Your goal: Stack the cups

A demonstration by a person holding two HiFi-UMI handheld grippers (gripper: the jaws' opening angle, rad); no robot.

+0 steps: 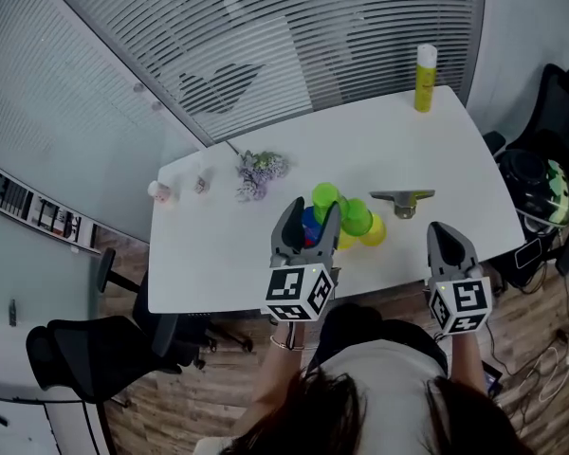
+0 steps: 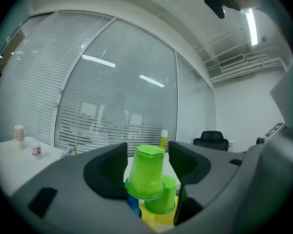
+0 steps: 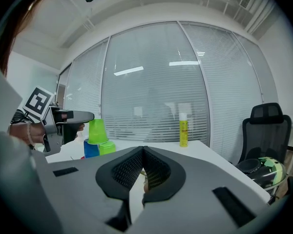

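– Claws first: how do yours stand?
– My left claw (image 1: 308,214) has its jaws apart, pressing on nothing. My right claw (image 1: 443,231) is closed tight and empty, held at the near edge of the table (image 1: 218,263), toward its right corner.
– And the cups?
– Huddled by the middle of that near edge. A green cup (image 2: 147,172) sits mouth down on top, its axis upright, over a blue cup (image 2: 133,204) and a second green cup (image 2: 164,201), with yellow cups (image 2: 155,219) lowest in the left gripper view.
– Which claw is nearer?
– Left, plainly. That top cup lies straight ahead, in line with the gap between its jaws, just past the tips as far as I can judge. The right claw is well apart to the side, so I reckon the left should do the work
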